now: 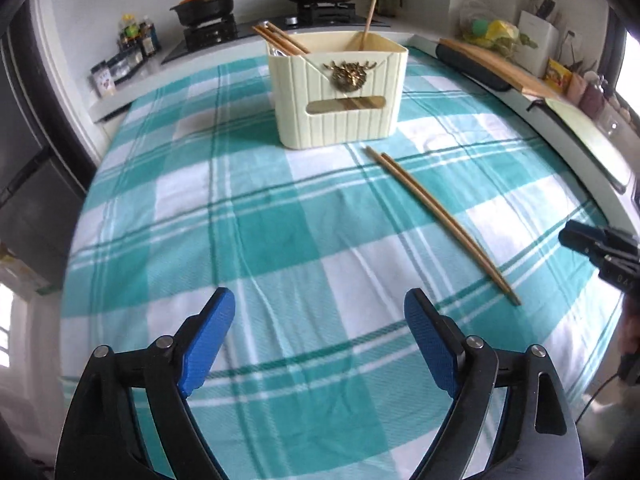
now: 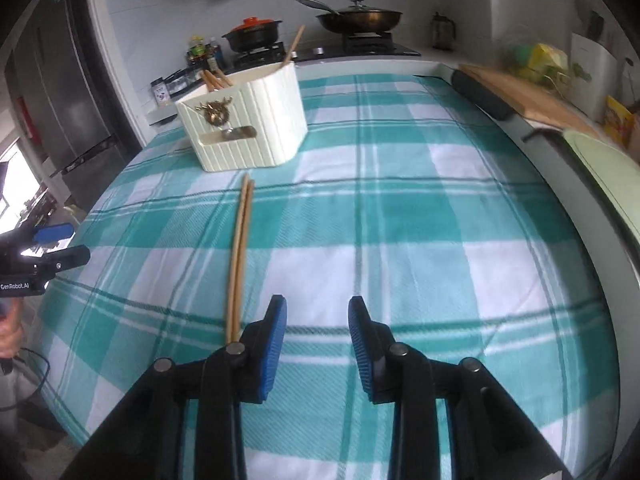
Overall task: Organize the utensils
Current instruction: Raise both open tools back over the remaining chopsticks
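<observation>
Flat on the checked tablecloth (image 2: 420, 216), a chopstick pair (image 2: 239, 256) lies just left of the right gripper (image 2: 317, 322), jaws parted, empty. Near ends vanish behind its left finger (image 2: 274, 344). Left gripper (image 1: 320, 308) spread wide, empty, well apart. Cream holder (image 1: 340, 88) beyond; its contents mostly hidden.

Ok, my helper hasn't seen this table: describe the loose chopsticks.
On the checked tablecloth stands a cream box. In front of it lies a pair of chopsticks, side by side. Unlike those in the box, they lie flat.
</observation>
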{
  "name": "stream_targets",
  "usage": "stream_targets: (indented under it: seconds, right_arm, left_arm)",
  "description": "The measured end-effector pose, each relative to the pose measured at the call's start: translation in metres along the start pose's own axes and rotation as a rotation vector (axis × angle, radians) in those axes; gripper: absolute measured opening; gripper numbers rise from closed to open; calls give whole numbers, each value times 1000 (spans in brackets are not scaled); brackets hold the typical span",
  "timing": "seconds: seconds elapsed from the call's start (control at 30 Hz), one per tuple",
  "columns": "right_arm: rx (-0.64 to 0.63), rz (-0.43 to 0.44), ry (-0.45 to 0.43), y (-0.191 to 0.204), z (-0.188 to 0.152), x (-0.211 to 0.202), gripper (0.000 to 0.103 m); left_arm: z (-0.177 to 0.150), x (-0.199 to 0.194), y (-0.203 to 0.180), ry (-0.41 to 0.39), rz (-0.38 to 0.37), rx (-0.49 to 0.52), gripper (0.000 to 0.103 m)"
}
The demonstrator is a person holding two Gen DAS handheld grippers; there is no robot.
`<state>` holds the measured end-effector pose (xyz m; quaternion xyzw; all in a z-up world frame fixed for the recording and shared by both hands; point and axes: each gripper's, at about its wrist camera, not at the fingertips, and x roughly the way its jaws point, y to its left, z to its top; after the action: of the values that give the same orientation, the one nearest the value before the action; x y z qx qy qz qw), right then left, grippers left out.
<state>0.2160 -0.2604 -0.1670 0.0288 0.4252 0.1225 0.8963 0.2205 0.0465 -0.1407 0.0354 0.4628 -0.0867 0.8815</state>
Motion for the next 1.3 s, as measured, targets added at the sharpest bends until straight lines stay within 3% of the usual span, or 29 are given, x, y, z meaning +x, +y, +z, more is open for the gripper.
stream_targets:
  seconds: [0.23, 0.53, 0.8, 1.07, 1.3]
  right_arm:
    - [57, -25, -14, -12, -32, -9, 33]
    - [45, 12, 2, 10, -44, 1, 33]
    - [9, 30, 15, 26, -43, 5, 33]
    - [37, 49, 21, 17, -34, 4, 33]
    - [78, 165, 119, 20, -4, 29, 33]
  left_arm:
    - [-27, 6, -12, 10, -58, -142, 88]
    - [-53, 1, -12, 11, -21, -194, 88]
    - [-58, 3, -6, 20, -16, -216, 88]
    - [-59, 3, -5, 19, -11, -225, 88]
    - [-61, 0, 3, 13, -6, -253, 88]
